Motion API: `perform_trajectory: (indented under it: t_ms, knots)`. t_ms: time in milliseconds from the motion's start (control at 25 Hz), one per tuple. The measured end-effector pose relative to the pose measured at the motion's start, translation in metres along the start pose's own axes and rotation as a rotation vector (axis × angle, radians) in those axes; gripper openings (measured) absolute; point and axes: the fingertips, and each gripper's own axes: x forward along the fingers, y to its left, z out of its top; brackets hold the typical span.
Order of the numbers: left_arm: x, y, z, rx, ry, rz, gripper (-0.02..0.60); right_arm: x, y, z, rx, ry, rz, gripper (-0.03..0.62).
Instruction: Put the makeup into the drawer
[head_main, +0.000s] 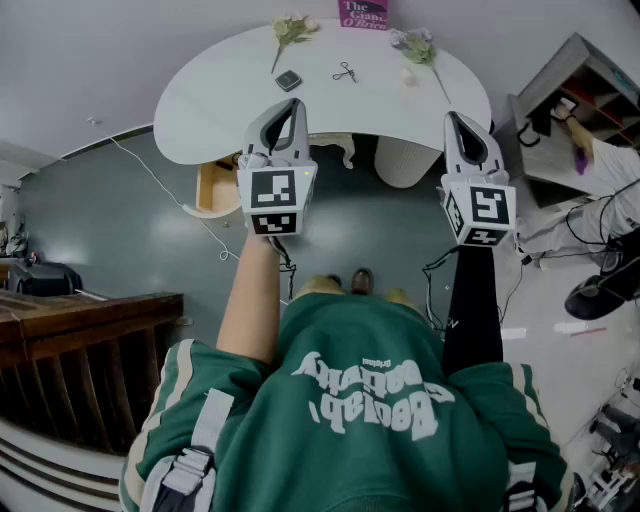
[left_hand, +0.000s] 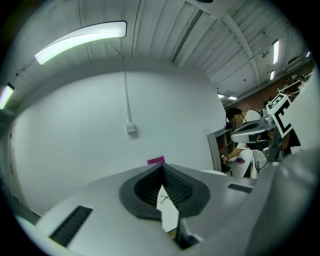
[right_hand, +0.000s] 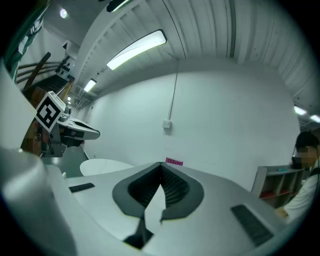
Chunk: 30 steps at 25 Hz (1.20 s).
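Head view, compact (head_main: 288, 80): probably the makeup; a small dark square lying flat on the white table (head_main: 200, 100), corners set diamond-wise, no clear long axis.
Head view, drawer (head_main: 213, 188): pulled out under the table's left edge, its right end behind the left gripper (head_main: 290, 105).
Left gripper view, jaws: pressed together at the tips, pinching nothing; scissors (left_hand: 163, 199) show through the slit below.
Right gripper view, right gripper (right_hand: 161, 166): jaws pressed together, empty; a pink book (right_hand: 174, 161) is half cut off behind them.

bare table (head_main: 205, 105) front, drawer (head_main: 213, 190) jutting at left
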Motion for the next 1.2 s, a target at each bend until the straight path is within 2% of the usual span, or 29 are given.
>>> perform_trajectory:
  t_ms: [280, 680, 1000, 1200]
  knots:
    - [-0.002, -0.001, -0.004, 0.006, 0.014, 0.0, 0.015, 0.003, 0.003, -0.001, -0.013, 0.011, 0.018, 0.009]
    - [-0.003, -0.002, -0.011, 0.025, 0.039, 0.001, 0.015, 0.007, 0.005, 0.007, 0.013, -0.045, 0.044, 0.009]
    - [-0.004, 0.025, -0.033, 0.049, 0.074, 0.011, 0.017, 0.03, 0.014, 0.007, 0.021, -0.128, 0.025, 0.009]
    - [0.025, 0.053, -0.053, 0.054, 0.1, 0.015, 0.017, 0.072, 0.017, -0.004, 0.035, -0.102, 0.037, 0.009]
